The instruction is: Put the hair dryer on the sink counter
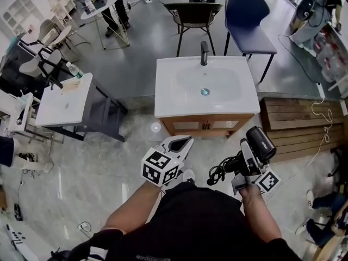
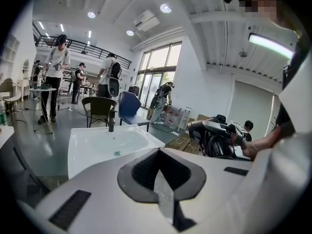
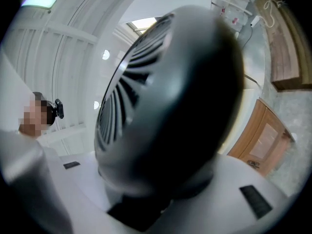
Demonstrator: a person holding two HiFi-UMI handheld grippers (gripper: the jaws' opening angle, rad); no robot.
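The hair dryer (image 1: 261, 143) is up in the air, clamped between the 2 jaws of the right gripper (image 1: 249, 161), its dark barrel tilted up toward the sink counter (image 1: 163, 106). It hangs in front of the right corner of the wooden cabinet (image 1: 206, 125), short of the white top. Its black cord (image 1: 222, 174) loops just beside that gripper. The left gripper (image 1: 181, 142) is held alongside, jaws closed together on nothing, pointing at the basin. A black faucet (image 1: 204, 53) stands at the counter's back edge. Behind are a chair (image 1: 193, 13) and a blue seat (image 1: 247, 20), and wooden planks (image 1: 293, 125) lie to the right.
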